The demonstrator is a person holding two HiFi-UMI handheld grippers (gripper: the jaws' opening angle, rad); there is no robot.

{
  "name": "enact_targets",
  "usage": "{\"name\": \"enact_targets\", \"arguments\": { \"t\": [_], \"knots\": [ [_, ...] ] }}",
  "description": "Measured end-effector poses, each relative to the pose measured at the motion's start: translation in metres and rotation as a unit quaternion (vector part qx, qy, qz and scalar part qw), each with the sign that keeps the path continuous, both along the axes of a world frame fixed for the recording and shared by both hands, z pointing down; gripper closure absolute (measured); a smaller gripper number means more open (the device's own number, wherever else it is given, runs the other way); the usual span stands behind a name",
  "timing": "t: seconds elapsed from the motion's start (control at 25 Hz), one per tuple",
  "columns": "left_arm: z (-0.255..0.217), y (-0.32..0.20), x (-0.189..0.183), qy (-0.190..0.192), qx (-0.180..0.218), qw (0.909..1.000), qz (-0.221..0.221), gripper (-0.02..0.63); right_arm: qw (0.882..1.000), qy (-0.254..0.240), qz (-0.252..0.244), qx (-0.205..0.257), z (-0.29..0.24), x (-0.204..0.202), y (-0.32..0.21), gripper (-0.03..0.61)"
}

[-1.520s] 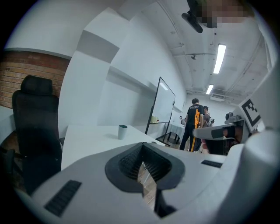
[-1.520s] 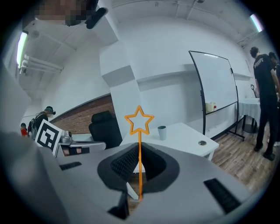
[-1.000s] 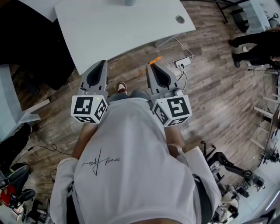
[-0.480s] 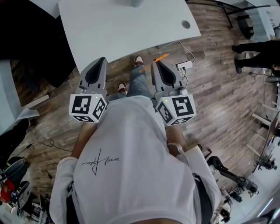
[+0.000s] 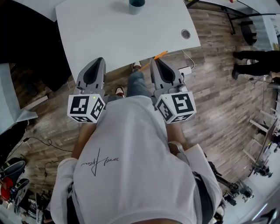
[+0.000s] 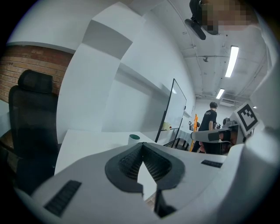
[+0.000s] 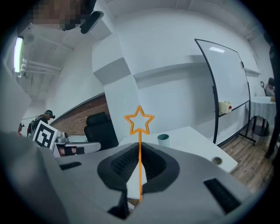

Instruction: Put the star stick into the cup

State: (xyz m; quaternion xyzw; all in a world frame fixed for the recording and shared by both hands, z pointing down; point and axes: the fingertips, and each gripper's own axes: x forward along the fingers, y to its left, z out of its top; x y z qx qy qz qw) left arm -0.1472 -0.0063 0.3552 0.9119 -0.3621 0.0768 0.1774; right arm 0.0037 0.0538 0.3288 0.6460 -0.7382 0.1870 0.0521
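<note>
the shirt [image 5: 131, 144] bears a looping script, perhaps a signature, too cursive to read; each gripper's cube [image 5: 86, 108] shows black square markers. since a second ago the table [image 5: 109, 35] has drawn closer and the cup [image 5: 136, 4] has come into view at its far edge. the right gripper [image 7: 140, 168] pinches the star stick [image 7: 139, 120] upright, star above the jaws, cup well beyond. the left gripper [image 6: 143, 151] is closed on nothing.

The thin orange stick with a hollow star head [image 7: 140, 135] stands upright, pinched between the jaws of the right gripper [image 7: 139, 145], by the near edge of the white table [image 5: 109, 30]. The small pale cup with a dark teal top [image 5: 136, 4] stands upright at that table's far edge.
</note>
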Motion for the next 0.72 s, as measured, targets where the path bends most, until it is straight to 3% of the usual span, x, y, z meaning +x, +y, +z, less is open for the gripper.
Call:
{"name": "enact_targets", "arguments": {
  "t": [0.36,0.72],
  "knots": [
    [-0.004,-0.038,0.045,0.001,-0.006,0.9998,-0.017,0.606,1.000,-0.011,-0.027,-0.003,-0.005,0.043,-0.046,0.563],
    [-0.007,-0.071,0.062,-0.007,-0.005,0.9987,-0.050,0.606,0.998,-0.024,-0.056,0.008,-0.008,0.066,-0.089,0.563]
  ]
}}
